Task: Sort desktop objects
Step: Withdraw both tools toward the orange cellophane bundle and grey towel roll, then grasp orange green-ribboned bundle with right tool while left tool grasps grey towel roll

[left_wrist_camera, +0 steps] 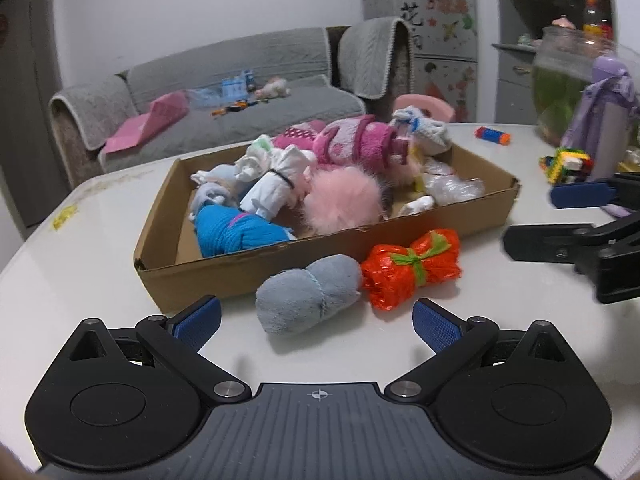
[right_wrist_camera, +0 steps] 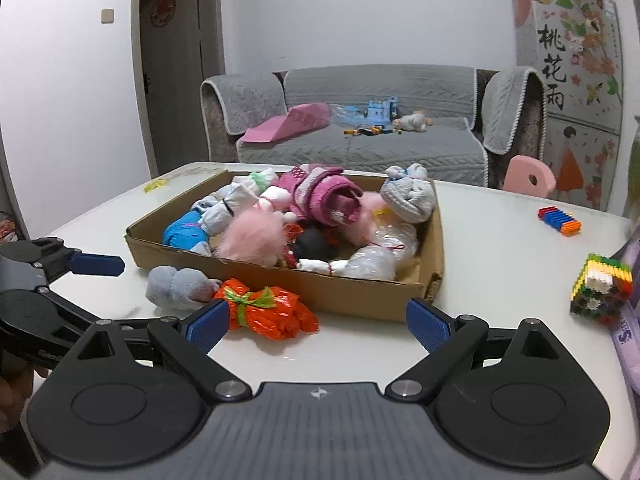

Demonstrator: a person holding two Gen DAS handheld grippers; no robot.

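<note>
Two grippers angled down over table, left gripper fingers spread empty, right gripper fingers released

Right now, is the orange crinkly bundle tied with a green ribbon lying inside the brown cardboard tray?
No, the orange crinkly bundle lies on the white table, outside the brown cardboard tray, beside a grey plush roll.

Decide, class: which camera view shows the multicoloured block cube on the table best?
The right wrist view: the block cube stands whole and sharp, two patterned faces visible. The left wrist view shows it smaller, near the picture's edge, with a purple bottle close behind.
</note>
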